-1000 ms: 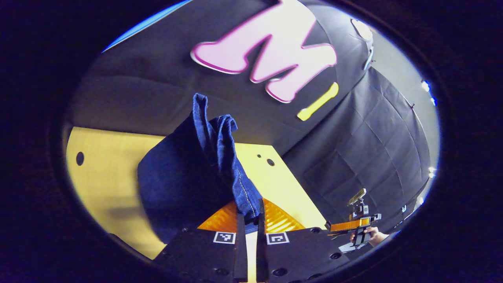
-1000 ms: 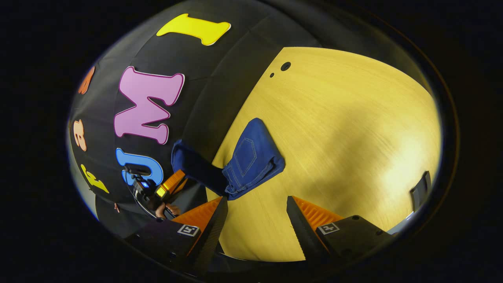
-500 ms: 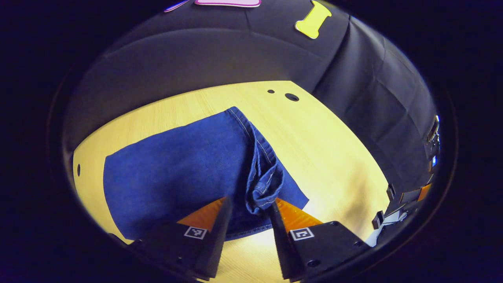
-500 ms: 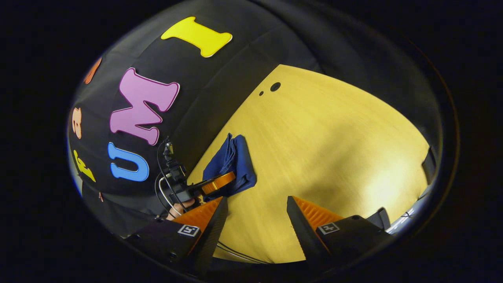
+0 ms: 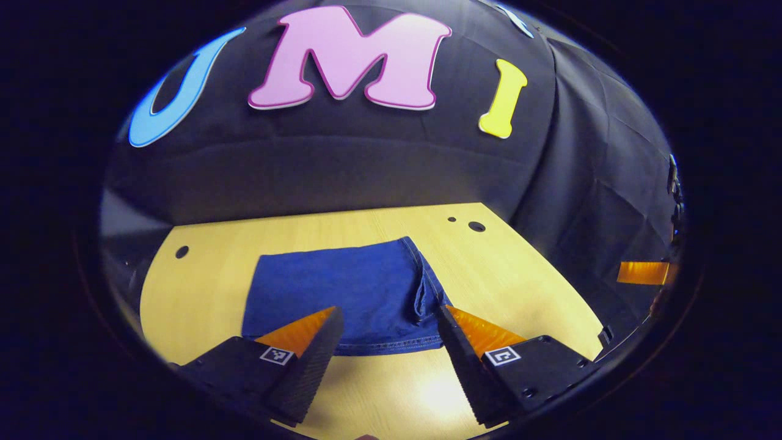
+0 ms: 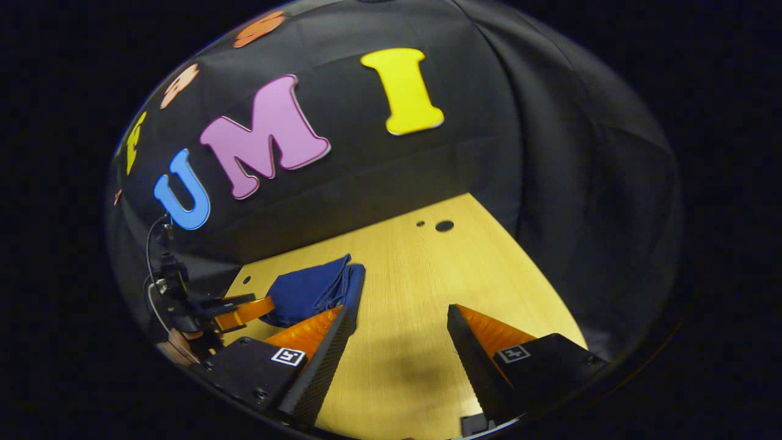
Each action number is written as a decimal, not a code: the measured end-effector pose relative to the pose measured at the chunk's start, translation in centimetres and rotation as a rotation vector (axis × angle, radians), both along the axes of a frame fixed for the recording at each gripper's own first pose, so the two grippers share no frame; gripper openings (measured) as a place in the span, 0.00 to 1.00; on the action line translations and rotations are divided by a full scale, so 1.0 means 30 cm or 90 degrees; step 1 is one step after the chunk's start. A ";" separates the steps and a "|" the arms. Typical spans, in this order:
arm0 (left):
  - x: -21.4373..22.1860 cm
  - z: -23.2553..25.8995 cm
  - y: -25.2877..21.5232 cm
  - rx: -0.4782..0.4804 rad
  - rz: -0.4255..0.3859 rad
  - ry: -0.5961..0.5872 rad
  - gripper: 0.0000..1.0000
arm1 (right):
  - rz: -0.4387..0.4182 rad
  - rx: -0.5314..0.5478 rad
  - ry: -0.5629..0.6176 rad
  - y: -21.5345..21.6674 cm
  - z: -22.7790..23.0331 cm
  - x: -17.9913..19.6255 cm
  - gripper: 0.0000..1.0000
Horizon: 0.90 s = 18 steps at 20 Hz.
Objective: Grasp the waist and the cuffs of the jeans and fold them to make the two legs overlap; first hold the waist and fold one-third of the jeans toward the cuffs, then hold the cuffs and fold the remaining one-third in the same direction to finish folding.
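nearest, the left tongs (image 5: pixel 383 339) gape open and empty above the bench (image 5: pixel 525 287), and the right tongs (image 6: pixel 397 342) are spread wide too, holding nothing. just beyond lie the folded jeans (image 5: pixel 342 293), a flat blue packet toward the bench's far left. the denim looks soft but weighty; i'd take a stitched hem or the thick fold edge. half a second ago the left tongs straddled a rumpled hem; now they've drawn back.

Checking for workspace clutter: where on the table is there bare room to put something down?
Bare wood runs from the folded jeans to the table's far corner holes and right edge, and along the near edge before the left tongs. The jeans' patch, near the wall, is taken.
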<state>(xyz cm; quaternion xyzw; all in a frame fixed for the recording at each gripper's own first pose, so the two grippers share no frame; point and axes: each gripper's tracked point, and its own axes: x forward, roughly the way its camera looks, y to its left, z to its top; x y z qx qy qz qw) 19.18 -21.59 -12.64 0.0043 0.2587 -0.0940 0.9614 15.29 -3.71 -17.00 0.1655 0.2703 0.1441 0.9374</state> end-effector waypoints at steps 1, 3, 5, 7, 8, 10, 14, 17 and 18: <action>-0.042 0.057 0.049 0.012 0.020 -0.028 0.98 | 0.005 -0.014 -0.041 0.007 0.070 0.006 0.97; -0.134 0.181 0.087 0.004 0.043 -0.079 0.97 | 0.011 -0.038 -0.120 0.037 0.213 -0.015 0.97; -0.239 0.317 0.122 -0.029 0.061 -0.140 0.97 | 0.009 -0.040 -0.175 0.072 0.335 -0.060 0.97; -0.366 0.406 0.133 -0.046 0.071 -0.181 0.97 | 0.012 -0.035 -0.206 0.103 0.442 -0.145 0.97; -0.436 0.446 0.143 -0.049 0.081 -0.203 0.97 | 0.020 -0.030 -0.225 0.125 0.498 -0.195 0.96; -0.571 0.519 0.144 -0.058 0.086 -0.248 0.96 | 0.032 -0.035 -0.260 0.164 0.593 -0.284 0.96; -0.812 0.530 0.044 -0.117 0.067 -0.240 0.96 | 0.033 -0.065 -0.326 0.176 0.740 -0.464 0.96; -0.858 0.606 0.071 -0.112 0.065 -0.279 0.97 | 0.014 -0.030 -0.323 0.177 0.812 -0.558 0.97; -0.884 0.615 0.096 -0.096 0.071 -0.284 0.96 | -0.002 -0.022 -0.330 0.162 0.844 -0.570 0.97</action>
